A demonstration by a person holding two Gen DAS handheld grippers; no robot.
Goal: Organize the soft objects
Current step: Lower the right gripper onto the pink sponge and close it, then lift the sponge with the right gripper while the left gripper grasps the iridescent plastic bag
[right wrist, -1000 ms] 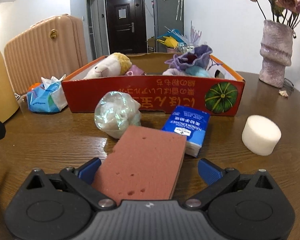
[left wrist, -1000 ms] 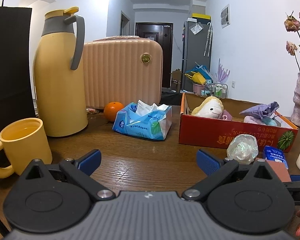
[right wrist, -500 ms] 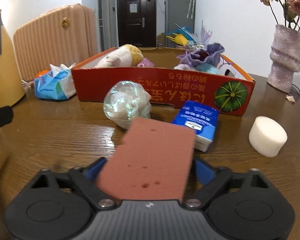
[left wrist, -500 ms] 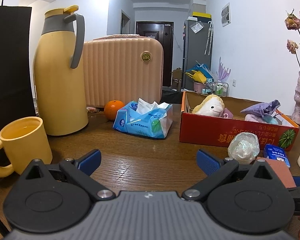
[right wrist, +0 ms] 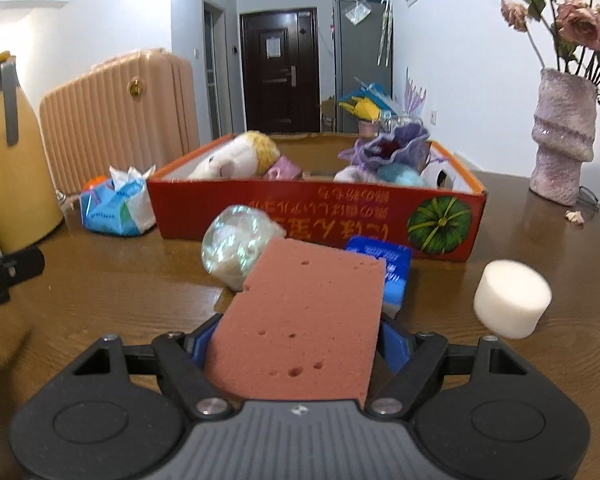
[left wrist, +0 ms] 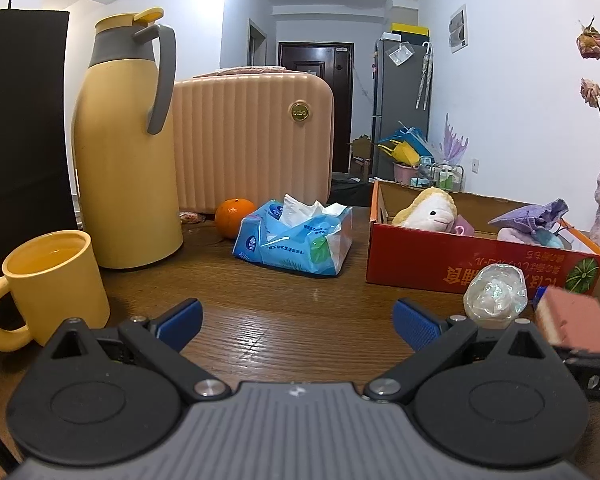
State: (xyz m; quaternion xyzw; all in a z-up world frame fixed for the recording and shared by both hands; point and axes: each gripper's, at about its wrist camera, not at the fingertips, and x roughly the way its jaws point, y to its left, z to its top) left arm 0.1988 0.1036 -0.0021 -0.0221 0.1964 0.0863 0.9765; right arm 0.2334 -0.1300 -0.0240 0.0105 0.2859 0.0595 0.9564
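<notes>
My right gripper (right wrist: 296,346) is shut on a pink sponge (right wrist: 304,316) and holds it above the table, tilted up toward the red cardboard box (right wrist: 320,208). The sponge also shows at the right edge of the left wrist view (left wrist: 572,320). The box (left wrist: 460,264) holds a plush toy (right wrist: 236,158) and purple and blue soft things (right wrist: 388,152). A shiny wrapped ball (right wrist: 236,246), a blue tissue pack (right wrist: 384,260) and a white foam cylinder (right wrist: 512,304) lie in front of the box. My left gripper (left wrist: 296,320) is open and empty over the table.
A yellow mug (left wrist: 52,280), a yellow thermos jug (left wrist: 124,148), a pink suitcase (left wrist: 252,144), an orange (left wrist: 234,222) and a blue wet-wipe pack (left wrist: 296,240) stand to the left. A vase with dried roses (right wrist: 560,136) stands right of the box.
My right gripper closed on the pink sponge and lifted it off the table. My left gripper stayed nearly still and open.
</notes>
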